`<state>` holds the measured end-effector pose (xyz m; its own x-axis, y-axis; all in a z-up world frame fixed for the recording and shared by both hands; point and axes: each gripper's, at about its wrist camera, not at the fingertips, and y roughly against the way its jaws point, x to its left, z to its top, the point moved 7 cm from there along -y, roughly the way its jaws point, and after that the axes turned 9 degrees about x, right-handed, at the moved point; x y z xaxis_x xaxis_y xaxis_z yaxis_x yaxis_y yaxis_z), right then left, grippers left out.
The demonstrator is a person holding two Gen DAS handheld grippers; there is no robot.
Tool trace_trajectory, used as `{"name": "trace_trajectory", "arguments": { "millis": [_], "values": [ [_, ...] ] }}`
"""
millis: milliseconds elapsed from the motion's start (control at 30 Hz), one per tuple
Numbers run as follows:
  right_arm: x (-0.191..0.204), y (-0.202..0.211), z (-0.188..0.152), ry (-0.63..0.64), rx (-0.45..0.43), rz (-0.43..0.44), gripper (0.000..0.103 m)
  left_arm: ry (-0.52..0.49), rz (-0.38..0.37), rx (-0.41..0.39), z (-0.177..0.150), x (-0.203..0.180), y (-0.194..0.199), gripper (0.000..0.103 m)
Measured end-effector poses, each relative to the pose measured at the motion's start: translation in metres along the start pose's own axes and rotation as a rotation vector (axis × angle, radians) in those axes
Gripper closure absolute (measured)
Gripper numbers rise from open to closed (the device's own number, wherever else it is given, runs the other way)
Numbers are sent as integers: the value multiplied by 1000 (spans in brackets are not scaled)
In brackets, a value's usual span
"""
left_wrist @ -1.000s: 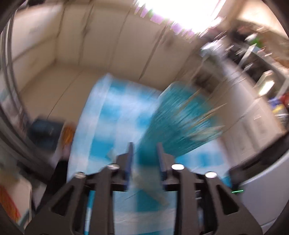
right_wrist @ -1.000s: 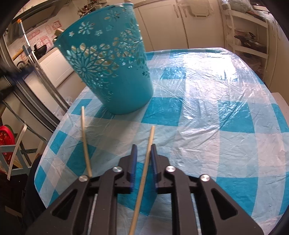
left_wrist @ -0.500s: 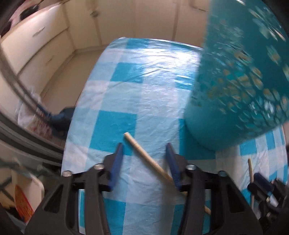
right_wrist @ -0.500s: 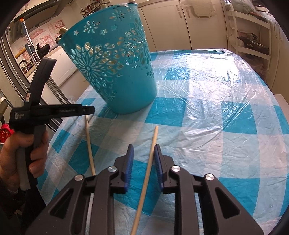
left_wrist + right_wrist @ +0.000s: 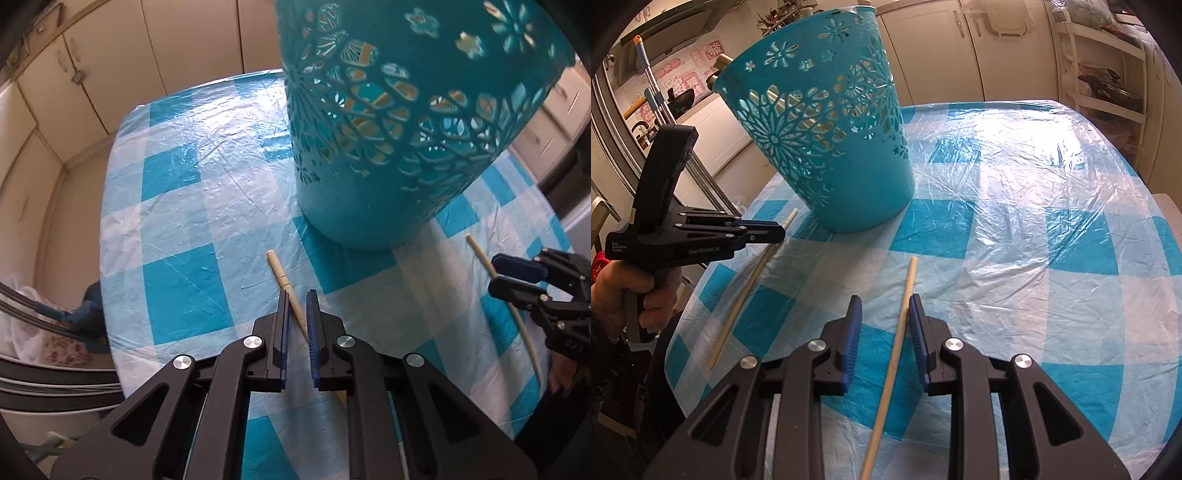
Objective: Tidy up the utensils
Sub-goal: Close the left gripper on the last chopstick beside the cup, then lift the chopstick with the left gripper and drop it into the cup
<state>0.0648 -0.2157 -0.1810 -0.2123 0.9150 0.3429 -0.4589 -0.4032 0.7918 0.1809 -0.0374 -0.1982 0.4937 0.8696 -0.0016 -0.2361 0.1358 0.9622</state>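
Note:
A teal cut-out basket (image 5: 369,184) (image 5: 842,177) stands on the blue-checked tablecloth (image 5: 1034,221), with wooden utensils visible through its holes. Two wooden chopsticks lie in front of it. My left gripper (image 5: 296,295) (image 5: 779,232) points steeply down, and its jaws are closing on the left chopstick (image 5: 280,275) (image 5: 750,284), pads against it. The jaws of my right gripper (image 5: 884,302) (image 5: 496,273) are opening. The right chopstick (image 5: 907,288) (image 5: 479,254) lies on the cloth between them, close to the right pad and not pinched.
A person's hand (image 5: 628,291) holds the left gripper's handle at the table's left edge. Cream cabinets (image 5: 110,55) line the walls. An open shelf unit (image 5: 1108,74) stands at the back right. A bare stretch of tablecloth (image 5: 177,221) lies beside the basket.
My left gripper dropped down to the table, rolled, and narrowed its jaws onto the left chopstick. The right gripper stayed put while its jaws widened around the right chopstick.

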Motion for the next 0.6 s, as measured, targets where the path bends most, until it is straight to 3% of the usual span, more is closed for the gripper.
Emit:
{"name": "trace_trajectory", "arguments": {
  "millis": [133, 233, 367, 500, 600],
  "values": [
    [0, 0, 0, 0, 0, 0, 76, 62, 72, 28, 5, -5, 0, 92],
    [0, 0, 0, -1, -1, 1, 76, 94, 95, 29, 5, -9, 1, 98],
    [-1, 1, 0, -4, -4, -2, 76, 165, 41, 9, -10, -1, 12, 98],
    [0, 1, -1, -2, -5, -5, 76, 229, -45, -100, -24, 11, 53, 98],
    [0, 2, -1, -1, -5, -6, 76, 247, -155, -283, -29, 15, 121, 98]
  ]
}}
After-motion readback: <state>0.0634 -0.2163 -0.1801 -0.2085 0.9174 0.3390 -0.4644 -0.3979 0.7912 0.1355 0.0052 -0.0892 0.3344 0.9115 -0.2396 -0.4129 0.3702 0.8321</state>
